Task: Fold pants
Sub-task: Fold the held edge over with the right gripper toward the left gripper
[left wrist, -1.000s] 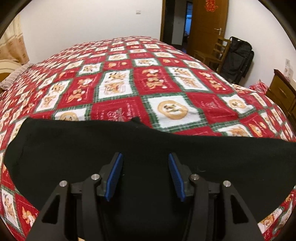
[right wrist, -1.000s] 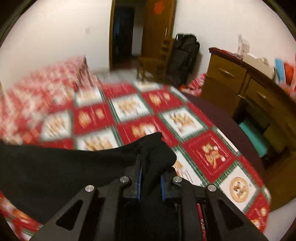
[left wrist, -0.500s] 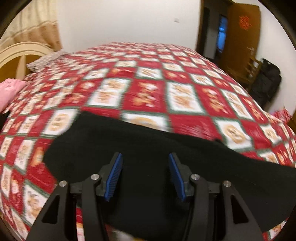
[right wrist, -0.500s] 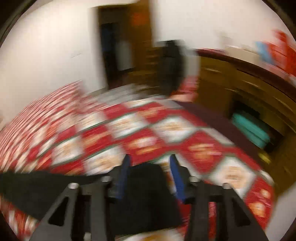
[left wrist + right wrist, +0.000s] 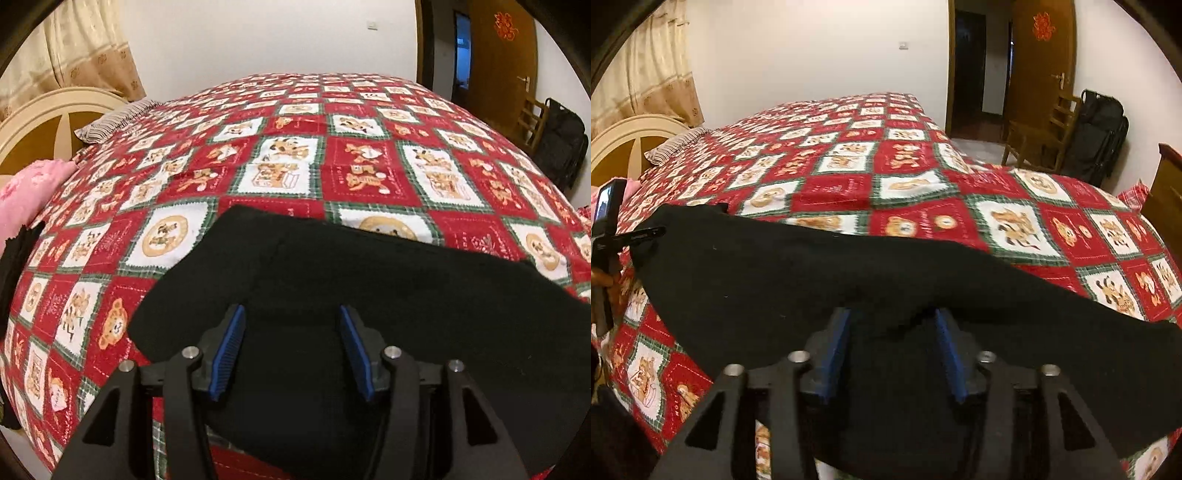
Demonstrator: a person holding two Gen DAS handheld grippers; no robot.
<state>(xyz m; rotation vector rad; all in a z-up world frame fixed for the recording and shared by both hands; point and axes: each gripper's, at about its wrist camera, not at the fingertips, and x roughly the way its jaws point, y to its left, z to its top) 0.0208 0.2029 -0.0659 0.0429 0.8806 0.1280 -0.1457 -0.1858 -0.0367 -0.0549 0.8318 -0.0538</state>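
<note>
1. On the bed with the red checked cover (image 5: 365,173): black pants (image 5: 369,280) lying flat as a long band across the near edge.
2. Left gripper (image 5: 291,347): hovering over the cloth, blue pads (image 5: 229,350) apart, nothing pinched between them.
3. Right gripper (image 5: 892,350): jaws opening, cloth below and between them but not pressed, so released.
4. Step in hand, probably: one lengthwise fold laid down, both tools free to move for the next fold.
5. Next move, by judgement: reach one end of the band, pinch both layers near the corners, lift and carry over to the other end.
6. Needs care: keep edges aligned, avoid grabbing the cover together with the cloth.
</note>
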